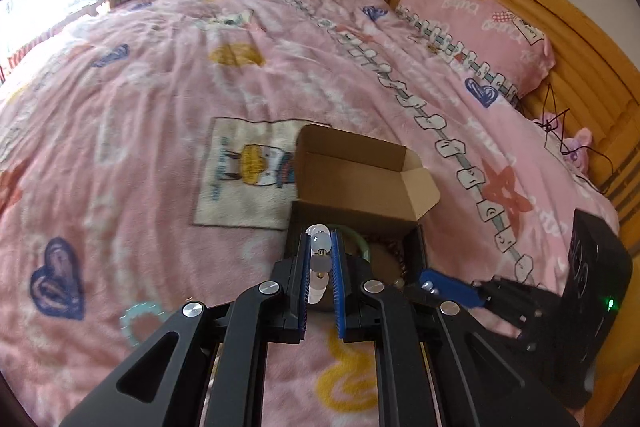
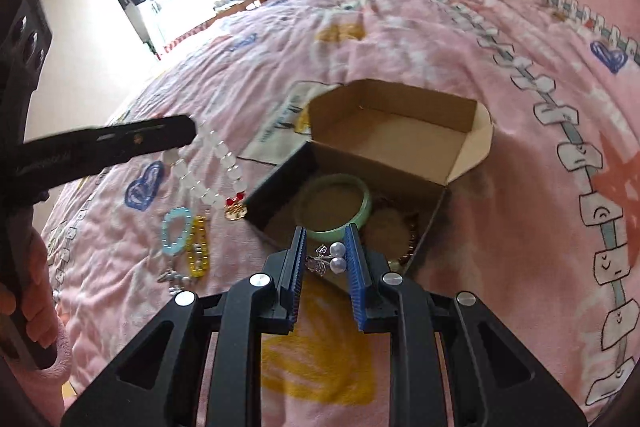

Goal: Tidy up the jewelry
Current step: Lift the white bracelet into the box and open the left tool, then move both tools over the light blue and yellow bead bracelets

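Observation:
An open brown cardboard box lies on the pink bed, with a pale green bangle and a brown bead bracelet inside. My right gripper hovers at the box's near edge, shut on a silver brooch with two pearls. My left gripper is shut on a white bead bracelet just before the box. In the right wrist view that bracelet hangs from the left gripper, its red beads and gold charm at the bottom.
On the blanket left of the box lie a light blue bracelet, a yellow bracelet and small silver pieces. A hand in a pink sleeve holds the left tool. A pillow and wooden headboard stand at the right.

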{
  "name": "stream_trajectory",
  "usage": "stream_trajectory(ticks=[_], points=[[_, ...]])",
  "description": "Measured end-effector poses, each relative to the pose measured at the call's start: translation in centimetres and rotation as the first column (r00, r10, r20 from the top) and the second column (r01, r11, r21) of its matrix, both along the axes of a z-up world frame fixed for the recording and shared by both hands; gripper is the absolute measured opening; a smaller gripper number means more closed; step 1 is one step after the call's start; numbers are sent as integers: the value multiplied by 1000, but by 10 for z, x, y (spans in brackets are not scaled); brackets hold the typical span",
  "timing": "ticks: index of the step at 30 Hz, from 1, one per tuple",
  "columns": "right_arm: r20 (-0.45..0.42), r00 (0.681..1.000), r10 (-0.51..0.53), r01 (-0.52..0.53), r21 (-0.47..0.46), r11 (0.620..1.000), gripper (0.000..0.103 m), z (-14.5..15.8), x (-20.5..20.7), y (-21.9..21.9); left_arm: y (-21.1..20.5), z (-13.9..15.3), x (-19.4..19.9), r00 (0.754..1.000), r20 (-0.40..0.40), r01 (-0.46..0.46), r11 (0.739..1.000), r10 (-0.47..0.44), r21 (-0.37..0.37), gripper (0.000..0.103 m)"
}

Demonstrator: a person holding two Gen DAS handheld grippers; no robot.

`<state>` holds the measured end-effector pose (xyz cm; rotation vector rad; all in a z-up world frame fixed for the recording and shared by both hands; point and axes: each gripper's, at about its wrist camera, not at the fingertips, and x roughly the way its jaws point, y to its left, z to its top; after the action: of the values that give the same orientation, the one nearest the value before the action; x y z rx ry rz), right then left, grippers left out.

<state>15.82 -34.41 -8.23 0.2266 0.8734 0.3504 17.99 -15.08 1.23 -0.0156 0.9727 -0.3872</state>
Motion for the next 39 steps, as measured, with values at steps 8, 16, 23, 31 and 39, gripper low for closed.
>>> stream_trajectory(ticks=[8,16,23,31,39], points=[[-42,998,-46,48,61,997,20,-22,11,-17,-17,-21,21,999,-7,-34,999,34,-30,11],[-60,996,-70,74,65,995,20,-29,14,-20,-26,-35,23,999,-28,-19,999,18,-28,11],[-54,996,-75,78,60,995,21,-28,14,-19,-28,-33,23,1000,-9,-20,1000,20,-8,11],[-61,994,-87,91,64,994,21,-27,13,-21,-33,-31,21,1000,14,-9,999,9,32,22],[-26,996,-83,85,100,991,23,-9,3,-23,-14,-9,7,999,40,-30,1000,30,8,26]])
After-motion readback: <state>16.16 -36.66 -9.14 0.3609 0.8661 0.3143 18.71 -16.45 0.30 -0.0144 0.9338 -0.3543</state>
